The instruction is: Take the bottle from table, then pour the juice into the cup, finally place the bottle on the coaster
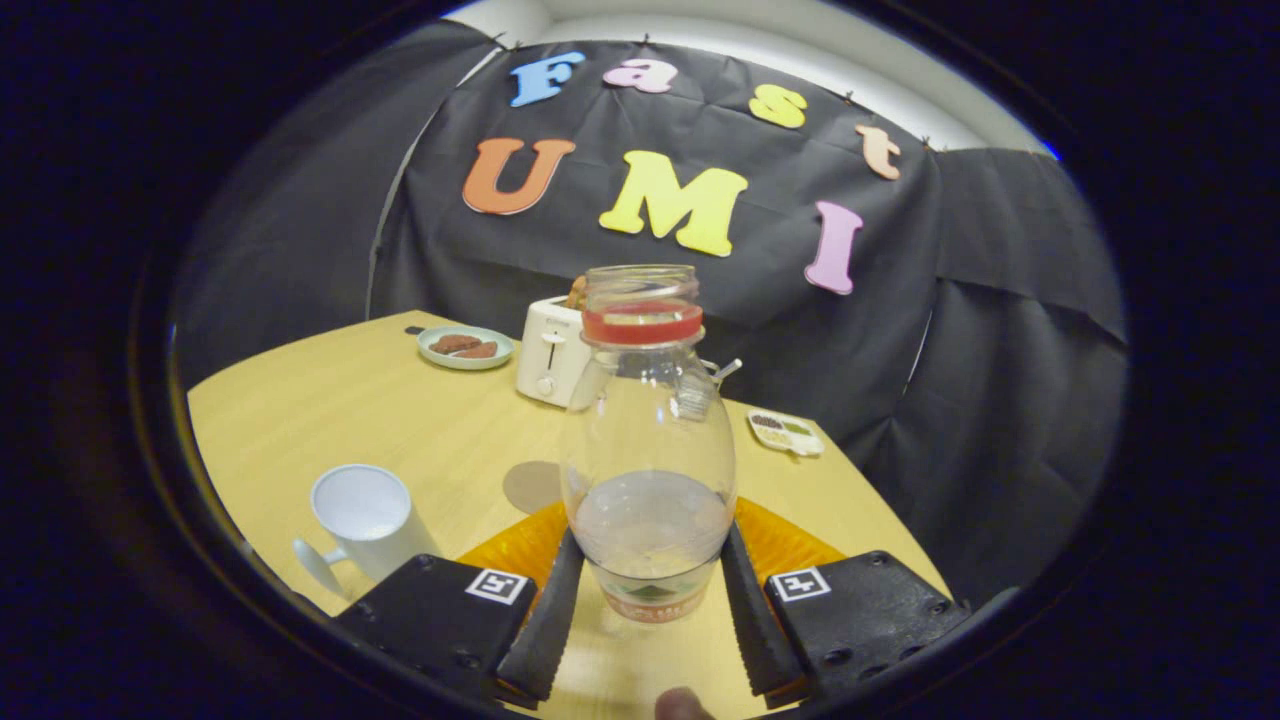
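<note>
A clear bottle (648, 440) with a red ring round its open neck stands upright between my fingers. A little pale liquid fills its lower part. My gripper (650, 540) is shut on the bottle, one black finger pressing each side of its base. I cannot tell whether the bottle rests on the table or hangs just above it. A white cup (365, 520) with a handle stands on the table left of my left finger. A flat, round, brown coaster (528, 485) lies just beyond the left finger, between cup and bottle.
Orange textured surfaces (515, 545) show behind both fingers. On the far part of the wooden table (330, 410) are a white toaster (550, 350), a plate of brown food (465, 347) and a small dish (785, 432). The table edge runs close on the right.
</note>
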`<state>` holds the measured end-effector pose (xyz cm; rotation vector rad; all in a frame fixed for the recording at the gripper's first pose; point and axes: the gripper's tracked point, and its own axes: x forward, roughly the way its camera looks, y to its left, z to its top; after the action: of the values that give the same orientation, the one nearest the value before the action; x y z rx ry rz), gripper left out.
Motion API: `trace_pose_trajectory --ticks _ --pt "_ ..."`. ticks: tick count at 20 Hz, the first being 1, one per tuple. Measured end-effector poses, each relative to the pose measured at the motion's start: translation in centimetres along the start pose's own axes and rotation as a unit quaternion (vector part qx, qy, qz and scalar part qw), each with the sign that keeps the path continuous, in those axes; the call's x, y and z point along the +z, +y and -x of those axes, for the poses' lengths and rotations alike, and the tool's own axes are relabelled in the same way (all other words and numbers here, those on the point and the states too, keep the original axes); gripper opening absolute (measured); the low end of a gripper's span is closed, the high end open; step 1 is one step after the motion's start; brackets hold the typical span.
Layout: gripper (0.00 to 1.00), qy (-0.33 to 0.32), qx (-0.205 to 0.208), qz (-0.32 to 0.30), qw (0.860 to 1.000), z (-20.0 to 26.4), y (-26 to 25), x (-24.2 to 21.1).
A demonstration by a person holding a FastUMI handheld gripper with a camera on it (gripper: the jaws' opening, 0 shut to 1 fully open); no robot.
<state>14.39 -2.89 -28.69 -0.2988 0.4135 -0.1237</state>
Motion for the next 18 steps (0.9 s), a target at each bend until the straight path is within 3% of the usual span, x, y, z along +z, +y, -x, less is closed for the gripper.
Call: trace_pose_trajectory --ticks 4,8,18 --pt "0.74 -0.025 -0.033 0.089 0.995 -0.2 -0.2 1.0" --pt "0.74 -0.038 -0.058 0.182 0.981 -0.6 0.2 0.7" --pt "0.74 -0.079 -0.098 0.385 0.914 -0.3 2.4 0.9"
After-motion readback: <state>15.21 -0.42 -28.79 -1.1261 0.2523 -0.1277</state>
